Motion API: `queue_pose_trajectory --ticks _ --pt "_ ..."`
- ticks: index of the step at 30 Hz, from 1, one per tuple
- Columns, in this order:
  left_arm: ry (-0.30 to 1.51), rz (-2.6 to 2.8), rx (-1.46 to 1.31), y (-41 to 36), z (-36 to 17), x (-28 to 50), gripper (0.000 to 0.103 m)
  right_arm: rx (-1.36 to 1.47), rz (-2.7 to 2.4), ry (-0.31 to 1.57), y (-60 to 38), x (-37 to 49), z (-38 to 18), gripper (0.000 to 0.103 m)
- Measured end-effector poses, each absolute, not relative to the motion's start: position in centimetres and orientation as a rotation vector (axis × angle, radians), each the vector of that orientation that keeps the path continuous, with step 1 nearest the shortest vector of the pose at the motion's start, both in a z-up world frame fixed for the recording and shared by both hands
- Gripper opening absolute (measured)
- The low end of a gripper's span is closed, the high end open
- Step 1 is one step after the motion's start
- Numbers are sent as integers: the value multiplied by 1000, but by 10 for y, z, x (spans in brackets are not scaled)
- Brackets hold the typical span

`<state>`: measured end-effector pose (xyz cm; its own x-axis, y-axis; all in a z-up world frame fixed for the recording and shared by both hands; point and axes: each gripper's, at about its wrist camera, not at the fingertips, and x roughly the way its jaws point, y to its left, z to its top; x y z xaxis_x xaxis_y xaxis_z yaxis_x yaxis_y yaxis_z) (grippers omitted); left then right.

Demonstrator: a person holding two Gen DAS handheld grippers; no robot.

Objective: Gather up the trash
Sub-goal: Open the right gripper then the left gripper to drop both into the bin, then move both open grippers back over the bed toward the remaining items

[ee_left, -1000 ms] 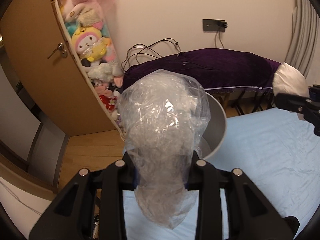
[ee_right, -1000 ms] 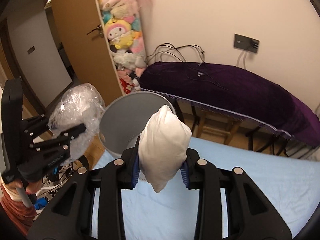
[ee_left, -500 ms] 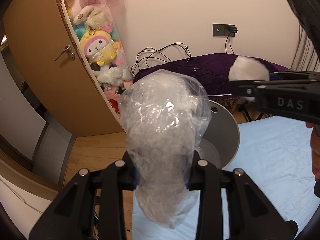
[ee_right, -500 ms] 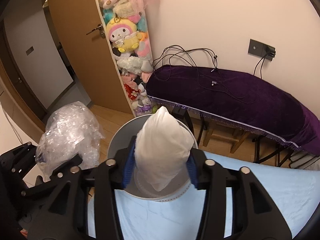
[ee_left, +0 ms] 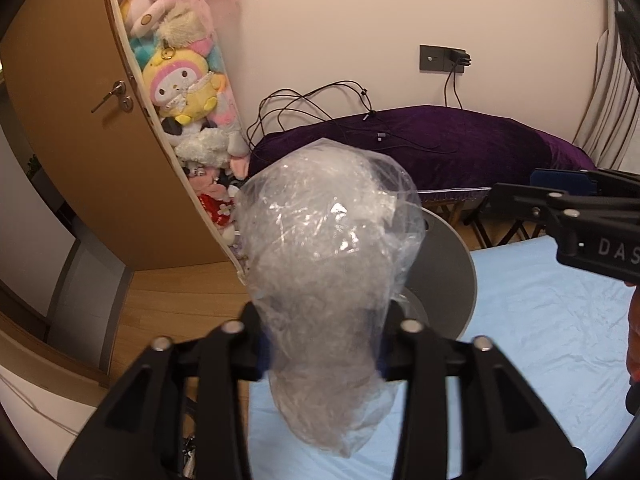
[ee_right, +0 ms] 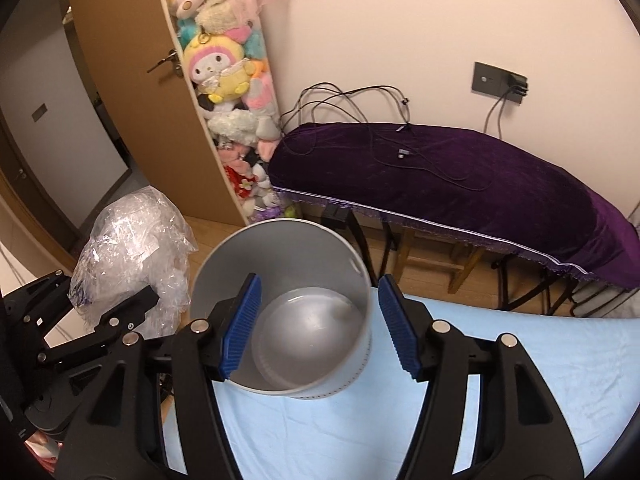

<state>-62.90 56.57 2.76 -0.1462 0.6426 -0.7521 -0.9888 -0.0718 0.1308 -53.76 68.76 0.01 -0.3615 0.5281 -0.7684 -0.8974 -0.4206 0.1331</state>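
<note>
1. Now, from the left wrist: the left tool (ee_left: 324, 354) has the crumpled clear plastic bag (ee_left: 328, 280) between its jaws, which are opening. Whether the pads press on the film at this moment I cannot tell, since the bag hides them. The bag stands with its long axis running up and away from the tool, its wide top hanging in front of the grey bin (ee_left: 444, 272). The bin lies just ahead of the tool and a little to its right, at the edge of the bed's blue sheet (ee_left: 540, 320). The right tool (ee_left: 568, 208) reaches in from the right edge of this view.

2. From the right wrist: the right tool (ee_right: 320, 324) is released, its jaws opening, with nothing between the blue pads (ee_right: 400, 332). It hangs directly over the mouth of the bin (ee_right: 280, 236). A pale shape shows low on the bin's floor, too faint to name. The bag (ee_right: 132, 252), in the left tool (ee_right: 120, 316), sits to the left of the bin's rim and outside it, over the wooden floor (ee_right: 224, 228).

3. Judging from both views, the left hand is the one with trash to drop, and the bag must travel rightward over the rim before it falls clear.
</note>
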Motion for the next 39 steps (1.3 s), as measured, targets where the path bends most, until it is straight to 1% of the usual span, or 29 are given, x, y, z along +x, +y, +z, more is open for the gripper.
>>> queue_pose_trajectory --ticks 2,8,15,26,33,39 --pt "738 1593 -596 567 29 -626 80 -820 1900 680 685 -535 -1 59" --pt "748 1569 -572 574 22 -606 80 -825 1882 670 674 -521 -1 59" --pt "762 1550 -534 564 23 -586 80 -816 1880 657 656 -503 3 59" --pt "746 1563 -457 518 38 -563 80 -754 1912 671 620 -473 12 59" --pt "765 1514 -399 488 34 -526 80 -714 1893 671 574 -433 15 59" --pt "789 1420 -368 464 23 -476 80 -661 1828 684 520 -372 9 59"
